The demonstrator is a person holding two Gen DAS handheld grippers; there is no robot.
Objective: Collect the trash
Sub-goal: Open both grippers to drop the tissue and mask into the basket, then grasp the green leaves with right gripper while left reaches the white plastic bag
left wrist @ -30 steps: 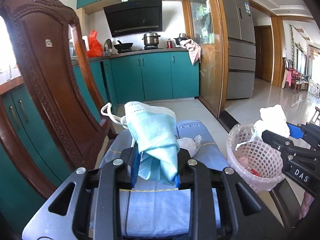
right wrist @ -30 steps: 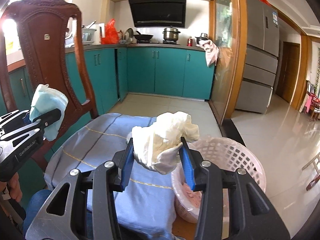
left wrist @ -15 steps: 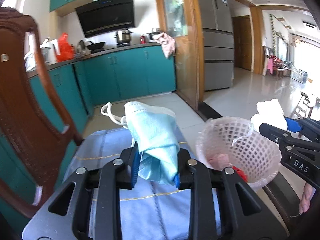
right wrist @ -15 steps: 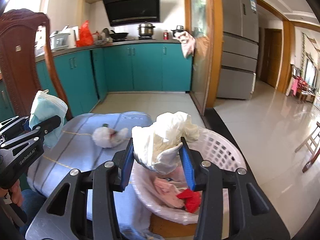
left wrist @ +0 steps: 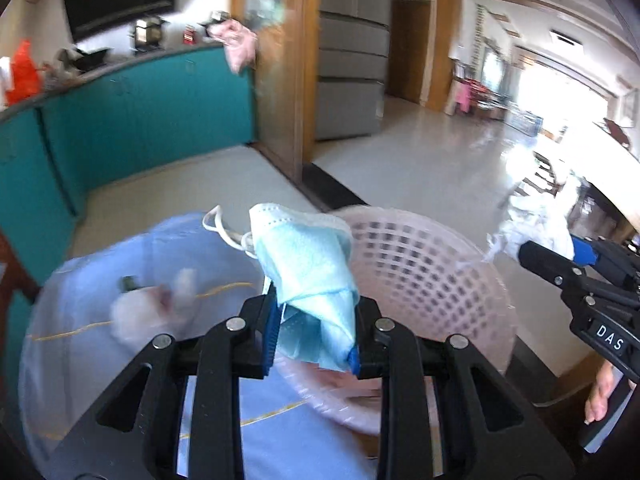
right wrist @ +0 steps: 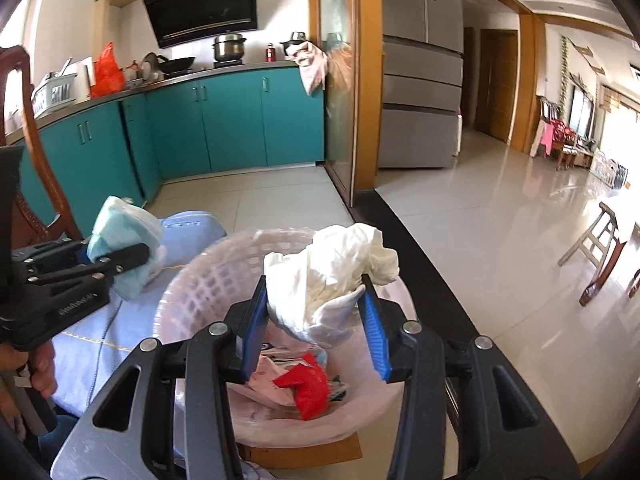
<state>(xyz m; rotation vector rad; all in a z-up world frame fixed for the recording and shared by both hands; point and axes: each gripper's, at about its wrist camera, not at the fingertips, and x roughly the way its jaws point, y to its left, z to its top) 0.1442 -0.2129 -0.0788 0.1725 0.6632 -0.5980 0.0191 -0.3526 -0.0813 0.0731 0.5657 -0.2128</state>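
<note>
My left gripper (left wrist: 312, 336) is shut on a light blue face mask (left wrist: 308, 264) and holds it at the near left rim of the pink lattice basket (left wrist: 432, 272). My right gripper (right wrist: 316, 328) is shut on a crumpled white tissue (right wrist: 328, 276) and holds it above the basket (right wrist: 192, 292), which holds red and pink scraps (right wrist: 308, 388). A crumpled white-pink tissue (left wrist: 152, 308) lies on the blue cloth (left wrist: 80, 300) left of the basket. The left gripper with the mask (right wrist: 120, 252) also shows in the right wrist view.
The basket sits at the right edge of the cloth-covered table. A carved wooden chair (right wrist: 24, 184) stands at the left. Teal kitchen cabinets (right wrist: 224, 124) and a grey fridge (right wrist: 420, 92) are behind. A tiled floor (right wrist: 500, 208) and a wooden stool (right wrist: 600, 256) lie to the right.
Both grippers have swung right towards the basket with their loads. The mask is now at the basket's rim and the white tissue is over the basket's inside.
</note>
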